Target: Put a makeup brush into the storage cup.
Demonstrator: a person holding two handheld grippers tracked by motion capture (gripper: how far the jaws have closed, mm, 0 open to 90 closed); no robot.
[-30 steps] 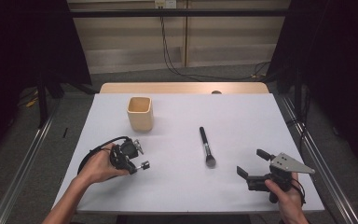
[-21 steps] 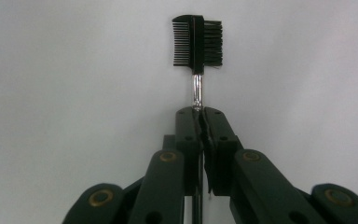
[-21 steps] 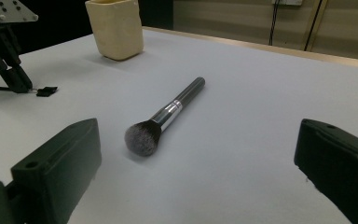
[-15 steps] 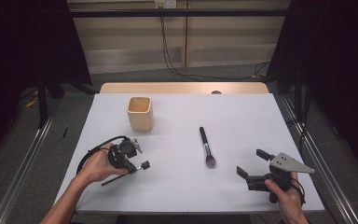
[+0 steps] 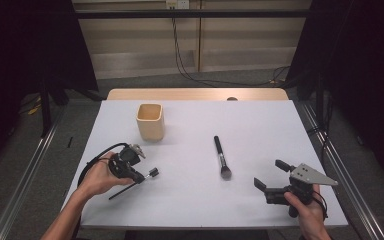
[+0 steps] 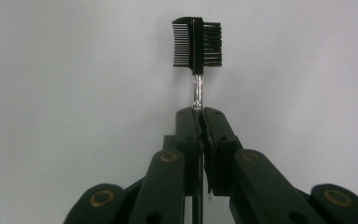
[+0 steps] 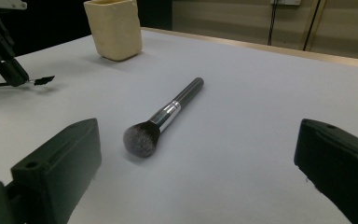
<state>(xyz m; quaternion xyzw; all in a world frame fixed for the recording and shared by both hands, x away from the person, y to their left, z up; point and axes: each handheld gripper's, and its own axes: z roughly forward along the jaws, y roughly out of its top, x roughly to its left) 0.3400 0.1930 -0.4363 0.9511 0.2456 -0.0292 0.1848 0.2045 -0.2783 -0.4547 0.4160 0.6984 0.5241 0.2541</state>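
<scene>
Our left gripper [image 6: 199, 122] is pinched tight on the thin metal neck of the little comb brush [image 6: 196, 47]. It looks light, stiff and slippery, so we grip just behind its head. Our right gripper [image 5: 276, 176] waits wide open near the right edge.

High view overlooks the table [image 5: 260, 125]; both claw views skim it closely.

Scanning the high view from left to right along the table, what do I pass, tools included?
Left tool shut on the small comb brush → beige cup → makeup brush → right tool, open and holding nothing.
</scene>
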